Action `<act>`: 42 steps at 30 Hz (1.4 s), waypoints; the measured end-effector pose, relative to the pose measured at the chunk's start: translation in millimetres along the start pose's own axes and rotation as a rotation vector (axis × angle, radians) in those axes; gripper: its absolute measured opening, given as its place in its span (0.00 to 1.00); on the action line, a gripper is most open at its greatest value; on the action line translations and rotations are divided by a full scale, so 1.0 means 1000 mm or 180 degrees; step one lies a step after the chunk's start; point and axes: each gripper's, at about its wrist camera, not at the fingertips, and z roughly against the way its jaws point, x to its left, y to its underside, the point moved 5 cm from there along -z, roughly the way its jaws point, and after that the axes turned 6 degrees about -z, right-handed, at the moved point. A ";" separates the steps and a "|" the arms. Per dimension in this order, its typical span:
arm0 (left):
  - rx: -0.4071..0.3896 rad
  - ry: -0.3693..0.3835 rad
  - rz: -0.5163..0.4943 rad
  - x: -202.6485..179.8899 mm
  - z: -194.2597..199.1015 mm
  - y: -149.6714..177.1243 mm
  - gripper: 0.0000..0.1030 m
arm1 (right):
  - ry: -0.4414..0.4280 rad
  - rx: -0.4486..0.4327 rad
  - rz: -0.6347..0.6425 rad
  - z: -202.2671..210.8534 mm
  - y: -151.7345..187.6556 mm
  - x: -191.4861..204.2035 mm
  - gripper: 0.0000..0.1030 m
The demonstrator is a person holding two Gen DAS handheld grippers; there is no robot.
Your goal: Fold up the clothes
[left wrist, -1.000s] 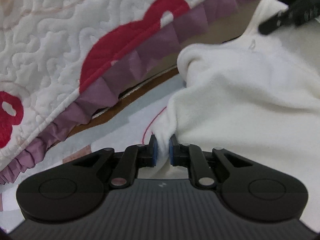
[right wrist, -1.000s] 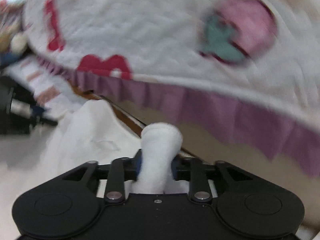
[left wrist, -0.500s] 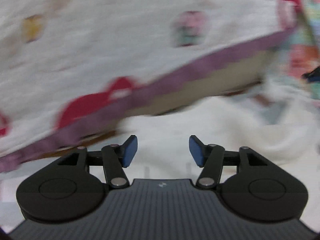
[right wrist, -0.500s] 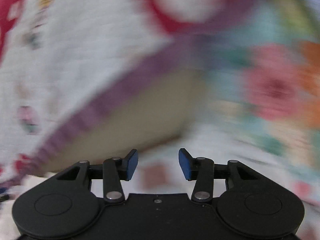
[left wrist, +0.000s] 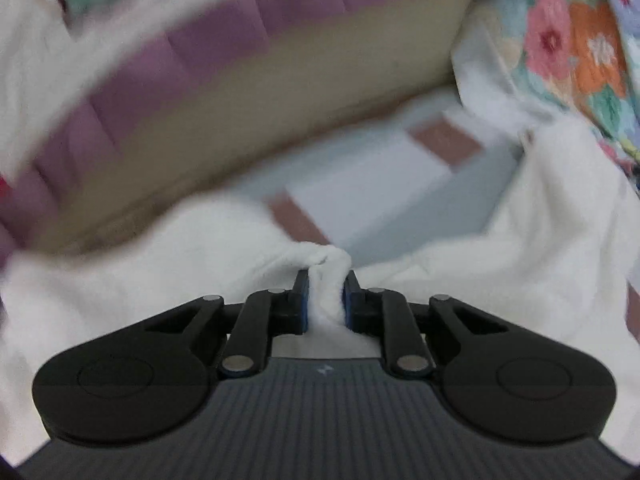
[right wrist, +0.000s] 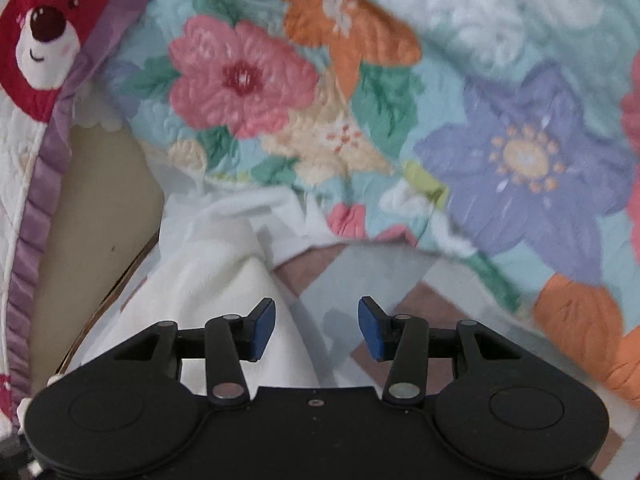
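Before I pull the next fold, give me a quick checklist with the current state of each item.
1. Left gripper has hold of the white garment: ok, a pinch of fabric sits between its shut fingers.
2. Right gripper has hold: not ok, it is open and holds nothing.
3. Cloth within reach of the right gripper: ok, white fabric lies by its left finger.
4. Garment flat: not ok, it looks bunched on both sides of the pinch.
5. Floral quilt clear of the garment: cannot tell, they meet at the far edge.
6. Which part of the garment is pinched: cannot tell.
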 end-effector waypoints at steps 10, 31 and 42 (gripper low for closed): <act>-0.0276 -0.0354 0.0674 0.042 0.005 -0.006 0.27 | -0.0065 0.0103 0.0169 -0.010 0.010 0.023 0.51; -0.0293 0.0325 0.1567 0.024 0.108 0.083 0.62 | -0.2091 0.0764 0.1177 0.025 0.113 0.244 0.10; -0.0086 0.0245 0.1737 0.021 0.141 0.125 0.62 | -0.1803 0.1471 0.1250 0.015 0.154 0.240 0.28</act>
